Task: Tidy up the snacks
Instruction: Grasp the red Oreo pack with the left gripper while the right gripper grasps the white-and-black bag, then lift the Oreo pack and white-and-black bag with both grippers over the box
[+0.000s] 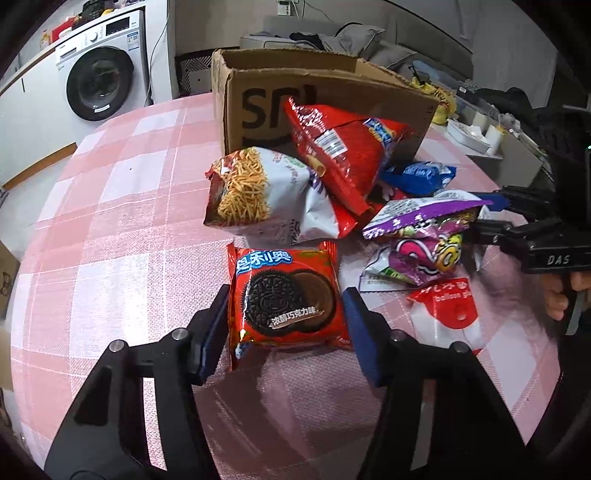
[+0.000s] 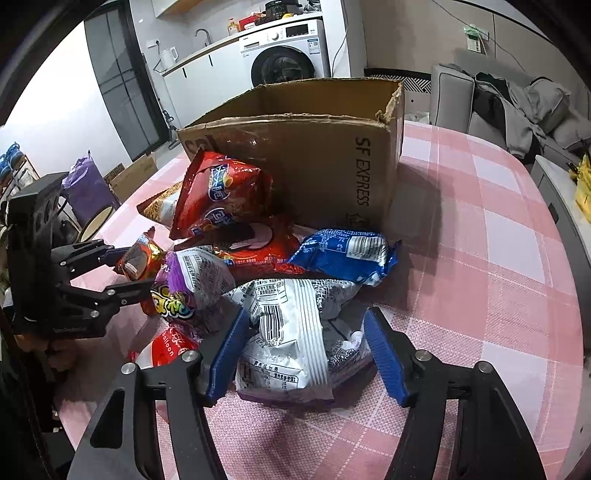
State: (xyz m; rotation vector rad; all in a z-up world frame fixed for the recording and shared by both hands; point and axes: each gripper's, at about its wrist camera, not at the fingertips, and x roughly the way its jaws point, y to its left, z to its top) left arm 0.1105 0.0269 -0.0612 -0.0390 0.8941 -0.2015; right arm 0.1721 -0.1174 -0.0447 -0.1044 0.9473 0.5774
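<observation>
My left gripper (image 1: 284, 325) gapes around the Oreo pack (image 1: 286, 299); right gripper (image 2: 304, 354) spread wide around a white bag (image 2: 295, 339).

Site: I'm working in a home, an open room that joins kitchen or laundry corner and lounge. Evidence, as I see it: front-loading washer (image 2: 283, 55) under a white counter (image 2: 207, 50); tap (image 2: 203, 35) and white kettle (image 2: 169, 57) on that counter; grey sofa (image 2: 491, 107) heaped with clothes (image 2: 532, 99); round table under a pink checked cloth (image 2: 480, 229); dark glass door (image 2: 122, 85); cardboard box (image 2: 317, 162) marked SF EXPRESS on the table.
</observation>
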